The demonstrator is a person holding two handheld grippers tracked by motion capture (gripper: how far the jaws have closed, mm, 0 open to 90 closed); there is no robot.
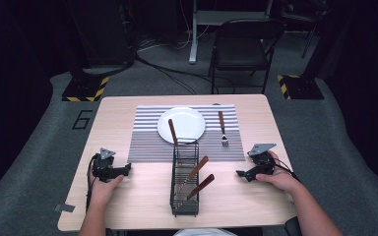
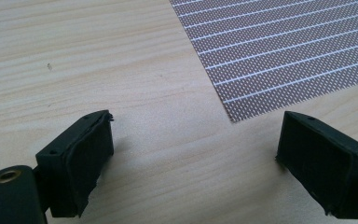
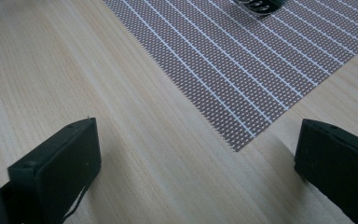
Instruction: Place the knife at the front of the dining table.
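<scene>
High view: camera sat above the person's side of the table (image 1: 128,206), faced forward and down, far enough to take in the whole top plus floor and a chair (image 1: 243,46) beyond. Left gripper view: rode low over the wood, looked along its wide-set jaws at the near left corner of the mat (image 2: 279,51), very close. Right gripper view: same low, close stance, faced the mat's (image 3: 242,60) near right corner. All three shared the mat (image 1: 150,142) and surrounding wood.
</scene>
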